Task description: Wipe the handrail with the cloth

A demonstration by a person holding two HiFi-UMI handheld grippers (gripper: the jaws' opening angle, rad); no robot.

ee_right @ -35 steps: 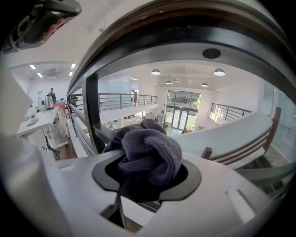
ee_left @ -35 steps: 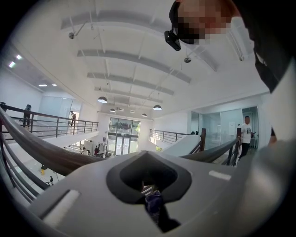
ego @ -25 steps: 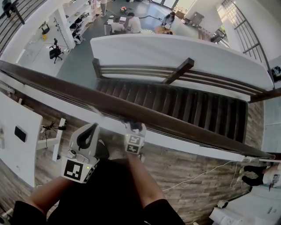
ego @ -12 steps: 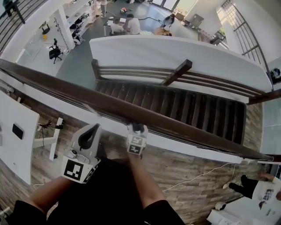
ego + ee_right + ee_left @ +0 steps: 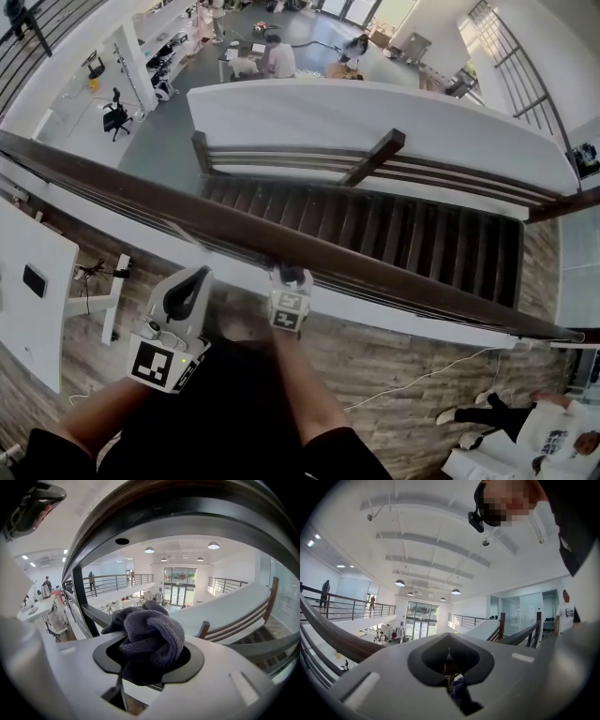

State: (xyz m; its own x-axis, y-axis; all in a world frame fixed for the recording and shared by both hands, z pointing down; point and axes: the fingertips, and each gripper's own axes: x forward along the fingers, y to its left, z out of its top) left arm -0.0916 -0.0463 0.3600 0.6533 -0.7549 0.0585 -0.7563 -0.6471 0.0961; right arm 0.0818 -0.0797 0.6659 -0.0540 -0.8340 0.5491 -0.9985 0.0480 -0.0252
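**Cloth up at the handrail**

Left gripper (image 5: 195, 277) at 7 o'clock, short of the rail: jaws closed, nothing gripped. Right gripper (image 5: 291, 279) at 6 o'clock: jaws clamped on the bunched grey cloth (image 5: 150, 637), tip at the near edge of the dark handrail (image 5: 375, 270). Staircase (image 5: 375, 220) beyond, 12 o'clock.

**Dark wood, pale grey shells, one dusky cloth**

The handrail (image 5: 234, 230) is deep brown, close to black, with a dull sheen along its top. The cloth (image 5: 150, 637) is dark slate grey with a violet cast, and its weave is finely ribbed. The left hand-held gripper (image 5: 195, 279) and the right hand-held gripper (image 5: 291, 276) both have pale grey shells with black mouths. Each bears a pattern of black squares on white. The stair treads (image 5: 375, 225) run in even dark-brown stripes. The floor (image 5: 394, 361) is streaked grey-brown wood plank. The parapet wall (image 5: 356, 112) is plain white, and the person's clothing (image 5: 225, 412) is black.
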